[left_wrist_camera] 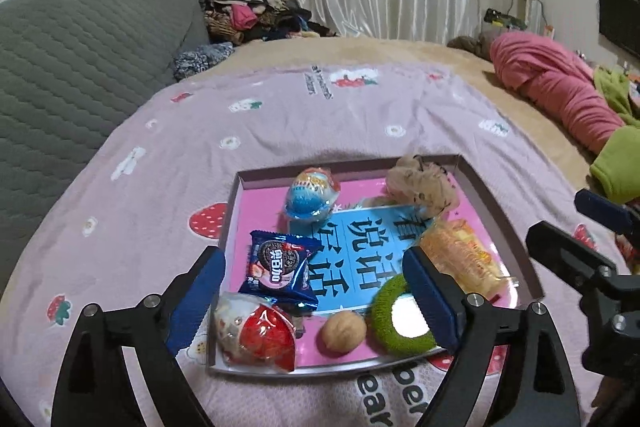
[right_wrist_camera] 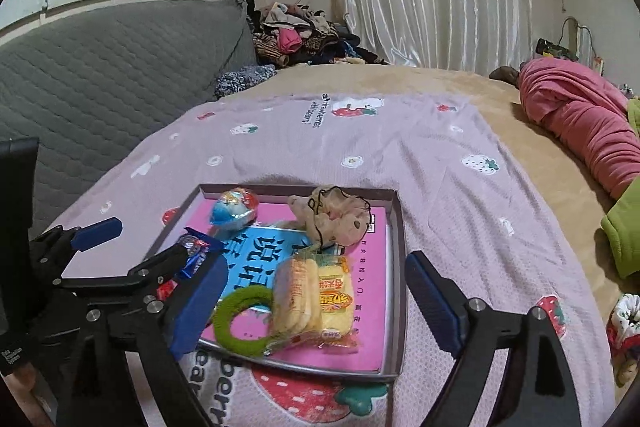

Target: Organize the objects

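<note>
While both grippers (left_wrist_camera: 314, 281) (right_wrist_camera: 316, 293) gape empty, the shallow pink tray (left_wrist_camera: 500, 211) holds wrapped snacks.

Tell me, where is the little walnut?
In the left wrist view, the walnut lies in the tray near its front edge, between the red-wrapped snack on its left and the green fuzzy ring on its right.

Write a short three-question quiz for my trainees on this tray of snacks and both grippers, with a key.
1. True or false: the left gripper holds the Oreo packet.
2. Which lies nearest the walnut: A green ring, B blue egg, C beige scrunchie?
3. Fill in: everything sits in a shallow ___.

Key: 1 false, both it and the right gripper are open and empty; 2 A; 3 tray.
</note>
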